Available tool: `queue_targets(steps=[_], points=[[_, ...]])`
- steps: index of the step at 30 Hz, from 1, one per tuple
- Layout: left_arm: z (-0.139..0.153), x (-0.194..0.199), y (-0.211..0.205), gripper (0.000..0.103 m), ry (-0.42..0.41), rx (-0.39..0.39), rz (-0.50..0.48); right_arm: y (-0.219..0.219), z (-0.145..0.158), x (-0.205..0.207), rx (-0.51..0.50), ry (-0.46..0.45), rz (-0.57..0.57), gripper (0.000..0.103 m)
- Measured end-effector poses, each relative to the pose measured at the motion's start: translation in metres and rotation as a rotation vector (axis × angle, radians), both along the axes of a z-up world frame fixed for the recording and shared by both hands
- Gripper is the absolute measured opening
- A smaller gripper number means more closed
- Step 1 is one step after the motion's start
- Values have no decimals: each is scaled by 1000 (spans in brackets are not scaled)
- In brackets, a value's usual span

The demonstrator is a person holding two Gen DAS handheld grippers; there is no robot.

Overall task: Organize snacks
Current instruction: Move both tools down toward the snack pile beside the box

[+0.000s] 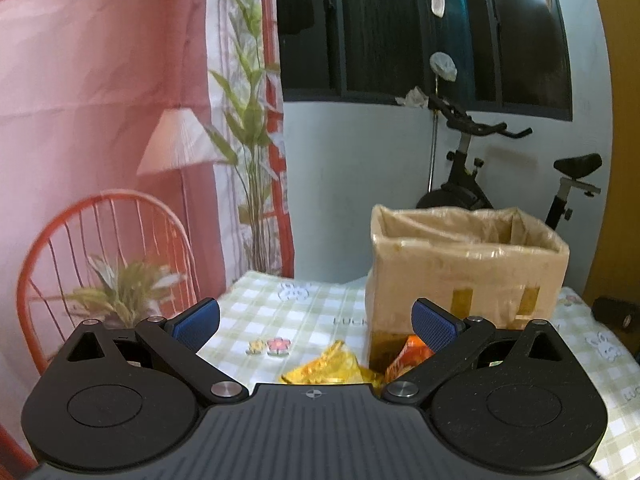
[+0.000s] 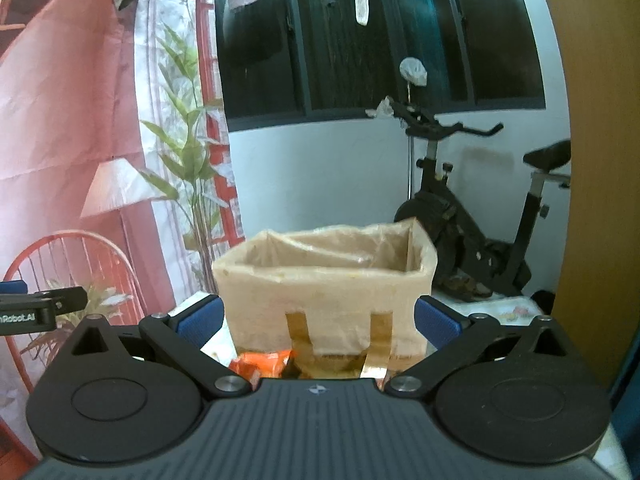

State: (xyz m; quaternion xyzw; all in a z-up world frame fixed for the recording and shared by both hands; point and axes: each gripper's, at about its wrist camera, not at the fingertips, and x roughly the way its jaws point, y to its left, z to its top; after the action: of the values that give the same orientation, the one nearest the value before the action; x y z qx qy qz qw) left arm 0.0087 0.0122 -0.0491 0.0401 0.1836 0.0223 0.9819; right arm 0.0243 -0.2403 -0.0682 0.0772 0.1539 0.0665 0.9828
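The checked tablecloth (image 1: 280,308) lies bare to the left of the cardboard box (image 1: 468,280), open for passage up to the far edge; the box itself blocks the right side, its top open and unobstructed from above; a yellow packet (image 1: 332,368) and an orange packet (image 1: 408,354) crowd the near foot of the box; in the right wrist view the box (image 2: 324,292) fills the way ahead between the spread fingers.

Exercise bike (image 2: 472,208) (beside printed curtain (image 1: 100,100))
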Motion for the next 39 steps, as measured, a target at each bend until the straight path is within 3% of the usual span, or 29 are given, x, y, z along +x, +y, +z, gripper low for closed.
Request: queue_targets(steps=[9,16,27,31,39], points=[[-53,11,8,103,79,-11,25,25,-84,10,-28,123,-10,103],[-83,16,3,103,130,45,39,51,-138,15,-64,200,-34,103],[-102,20,6,103,159,9,31,68,-162,36,-120,217,-25,103],[-107,21,9,103,176,-18,40,68,-167,35,-112,200,-24,103],[-112,17,6,103,176,-16,42,79,-175,34,-190,167,-57,103]])
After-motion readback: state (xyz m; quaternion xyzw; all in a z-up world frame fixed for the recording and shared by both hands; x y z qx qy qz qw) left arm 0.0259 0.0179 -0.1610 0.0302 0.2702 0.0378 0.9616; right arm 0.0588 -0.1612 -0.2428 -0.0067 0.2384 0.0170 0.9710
